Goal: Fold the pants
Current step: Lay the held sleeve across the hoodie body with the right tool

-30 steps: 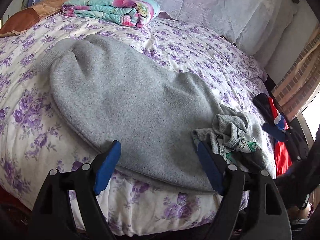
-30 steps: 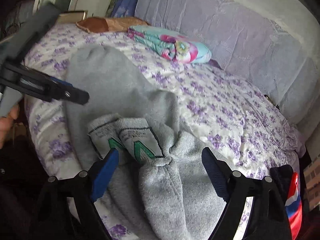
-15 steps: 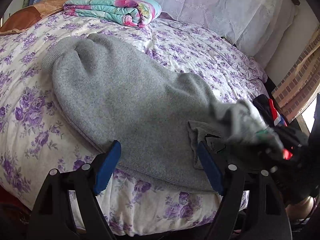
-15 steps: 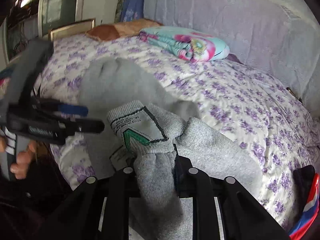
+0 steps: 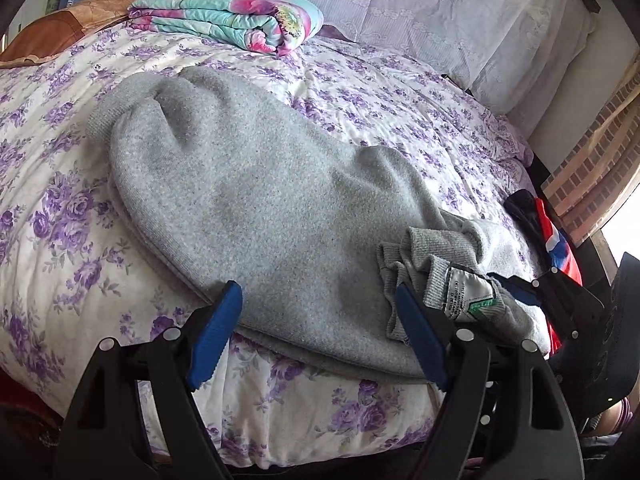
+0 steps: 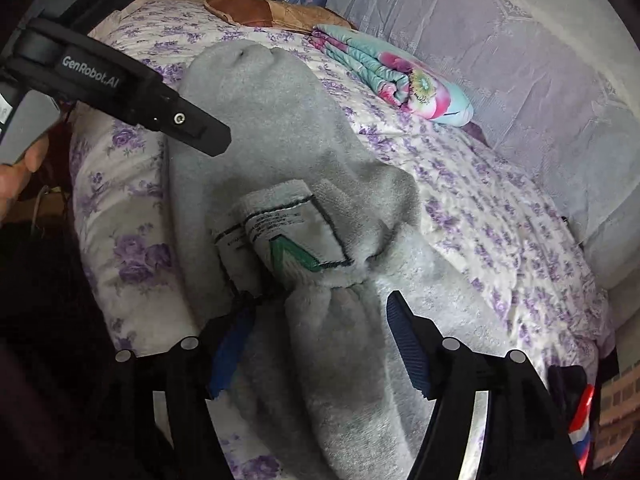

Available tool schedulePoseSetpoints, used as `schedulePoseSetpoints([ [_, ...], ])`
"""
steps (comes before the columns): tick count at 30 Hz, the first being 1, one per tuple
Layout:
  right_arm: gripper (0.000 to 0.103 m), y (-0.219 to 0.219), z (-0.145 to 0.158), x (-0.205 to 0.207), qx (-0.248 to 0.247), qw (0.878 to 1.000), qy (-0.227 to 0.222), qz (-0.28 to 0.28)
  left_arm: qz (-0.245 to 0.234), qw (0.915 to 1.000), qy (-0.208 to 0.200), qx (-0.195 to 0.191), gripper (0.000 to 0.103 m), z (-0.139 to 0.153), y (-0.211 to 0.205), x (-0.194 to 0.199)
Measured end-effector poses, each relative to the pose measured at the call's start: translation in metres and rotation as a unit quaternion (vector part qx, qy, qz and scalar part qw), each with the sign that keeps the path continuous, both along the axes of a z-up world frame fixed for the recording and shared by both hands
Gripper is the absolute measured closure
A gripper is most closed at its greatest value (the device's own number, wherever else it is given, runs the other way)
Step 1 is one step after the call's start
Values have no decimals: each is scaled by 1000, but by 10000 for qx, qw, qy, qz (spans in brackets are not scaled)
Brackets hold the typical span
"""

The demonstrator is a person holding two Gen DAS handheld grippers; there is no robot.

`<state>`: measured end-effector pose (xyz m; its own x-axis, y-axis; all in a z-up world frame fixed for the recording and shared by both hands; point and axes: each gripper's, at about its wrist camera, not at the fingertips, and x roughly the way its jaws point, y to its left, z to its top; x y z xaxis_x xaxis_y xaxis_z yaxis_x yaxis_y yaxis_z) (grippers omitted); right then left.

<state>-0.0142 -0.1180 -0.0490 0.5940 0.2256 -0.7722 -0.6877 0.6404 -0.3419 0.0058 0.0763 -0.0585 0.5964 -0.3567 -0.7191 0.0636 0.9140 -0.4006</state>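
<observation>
- On floral bedspread (image 5: 360,92): grey sweatpants (image 5: 256,208) lying folded lengthwise, waistband (image 6: 304,240) bunched near bed edge.
- Right gripper (image 6: 320,344): opening after a brief pinch, waistband dropped between jaws, pads clear.
- Left gripper (image 5: 316,332): agape, holding nothing.
- Likely regrasp needed.

Daylight from a blown-out window (image 5: 628,236) at the right lights both sharp, fisheye-bent views evenly, shadows soft, while the right wrist view's lower left corner sinks into black.
</observation>
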Motion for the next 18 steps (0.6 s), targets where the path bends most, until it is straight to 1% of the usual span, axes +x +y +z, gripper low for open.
schedulePoseSetpoints([
  [2,34,-2,2,-2,117,9998,126,29,-1,10000,3,-20,26,0,2,0],
  [5,35,0,-11,4,-200,9995,203,-121,25,10000,13,-66,26,0,3,0],
  [6,35,1,-15,7,-219,9993,270,-142,34,10000,11,-69,26,0,2,1],
  [7,44,1,-15,9,-173,9993,286,-188,39,10000,7,-58,26,0,2,0],
  [8,65,0,-13,13,-175,9991,286,-277,45,10000,3,-40,26,0,2,0],
  [9,69,-3,-8,15,-69,9990,309,-330,43,10000,-1,-31,26,0,1,0],
  [10,79,-8,-1,17,67,9987,298,-402,36,10000,-1,-31,26,0,1,0],
  [11,83,-14,7,20,210,9981,286,-494,23,10000,-3,-40,26,0,3,-1],
  [12,84,-23,15,23,349,9973,257,-597,11,10000,1,-59,26,0,4,-1],
  [14,85,-43,32,26,579,9939,-11,-936,4,9999,8,-102,26,0,5,-1],
  [15,85,-56,40,29,700,9906,-121,-1168,0,9999,5,-108,26,1,5,-1],
  [18,84,-91,61,40,1218,9753,-287,-1818,-40,10000,-7,-51,26,1,3,1],
])
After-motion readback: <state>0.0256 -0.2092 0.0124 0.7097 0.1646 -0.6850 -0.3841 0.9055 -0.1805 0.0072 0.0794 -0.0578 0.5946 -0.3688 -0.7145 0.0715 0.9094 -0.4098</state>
